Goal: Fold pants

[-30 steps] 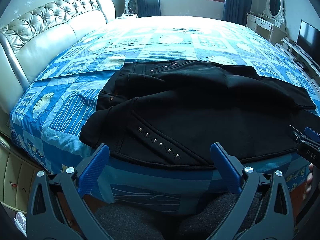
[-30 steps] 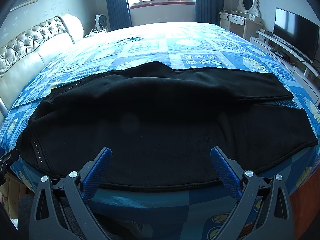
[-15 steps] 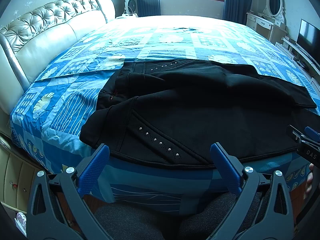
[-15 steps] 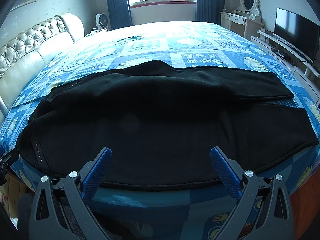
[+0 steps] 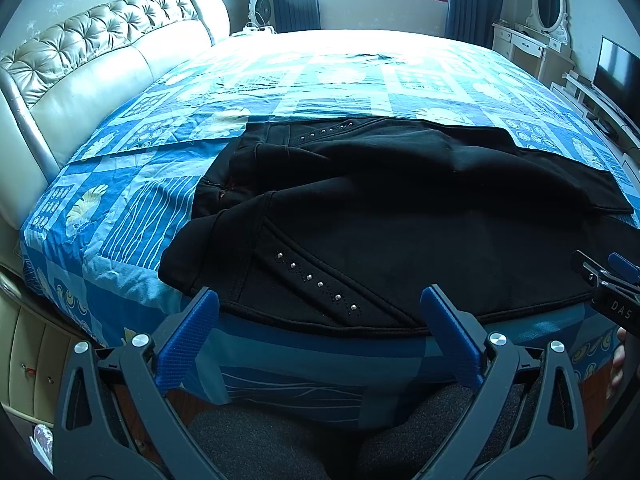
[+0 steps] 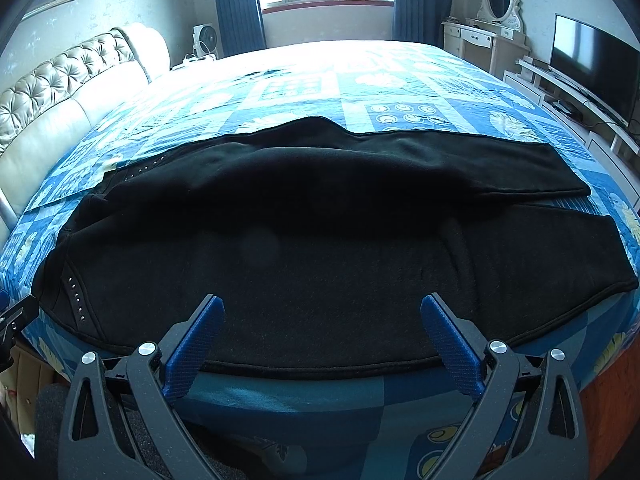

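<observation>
Pants (image 5: pixel 400 216): matt black fleecy cloth w/ shiny metal studs (image 5: pixel 320 284). Bedspread (image 5: pixel 340 80): smooth printed cloth. Headboard (image 5: pixel 100 60): glossy tufted leather. Finger pads (image 6: pixel 192 344): ribbed blue plastic.

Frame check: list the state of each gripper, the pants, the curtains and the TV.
Left gripper: open, empty, at the bed's near edge.
Right gripper: open, empty.
Pants: spread across the bed, legs side by side, waist rumpled.
Curtains: drawn apart.
TV: screen dark.

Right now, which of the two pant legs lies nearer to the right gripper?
The lower leg of the black pants, whose hem reaches the bed edge beside the right gripper. The other leg lies beyond it, toward the window.
</observation>
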### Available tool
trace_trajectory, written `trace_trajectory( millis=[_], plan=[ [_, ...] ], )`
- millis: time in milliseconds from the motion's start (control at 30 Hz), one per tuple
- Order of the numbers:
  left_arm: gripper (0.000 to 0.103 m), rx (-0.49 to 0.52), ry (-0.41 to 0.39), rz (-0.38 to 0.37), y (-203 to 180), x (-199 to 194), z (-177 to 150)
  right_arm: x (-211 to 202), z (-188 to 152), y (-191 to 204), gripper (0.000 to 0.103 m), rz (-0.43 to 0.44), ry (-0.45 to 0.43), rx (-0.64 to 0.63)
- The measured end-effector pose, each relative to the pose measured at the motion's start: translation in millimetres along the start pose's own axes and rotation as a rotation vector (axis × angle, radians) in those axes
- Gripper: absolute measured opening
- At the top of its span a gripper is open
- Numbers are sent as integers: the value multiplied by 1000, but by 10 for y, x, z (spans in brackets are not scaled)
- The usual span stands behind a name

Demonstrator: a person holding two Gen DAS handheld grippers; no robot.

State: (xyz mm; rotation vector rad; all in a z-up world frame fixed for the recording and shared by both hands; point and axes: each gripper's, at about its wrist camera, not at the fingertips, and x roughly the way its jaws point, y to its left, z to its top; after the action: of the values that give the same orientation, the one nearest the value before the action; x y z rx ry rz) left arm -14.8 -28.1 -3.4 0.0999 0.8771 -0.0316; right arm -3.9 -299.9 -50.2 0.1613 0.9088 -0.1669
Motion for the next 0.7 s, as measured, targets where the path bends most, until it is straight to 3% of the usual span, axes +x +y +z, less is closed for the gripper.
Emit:
trace_trajectory(
  millis=[500, 700],
  plan=[
    [101, 6, 6, -5, -7, 15, -13, 28, -18, 9, 98, 13, 14, 1],
    [101, 22, 60, -119, 115, 82, 68, 43, 50, 19, 98, 117, 49, -21]
  ],
)
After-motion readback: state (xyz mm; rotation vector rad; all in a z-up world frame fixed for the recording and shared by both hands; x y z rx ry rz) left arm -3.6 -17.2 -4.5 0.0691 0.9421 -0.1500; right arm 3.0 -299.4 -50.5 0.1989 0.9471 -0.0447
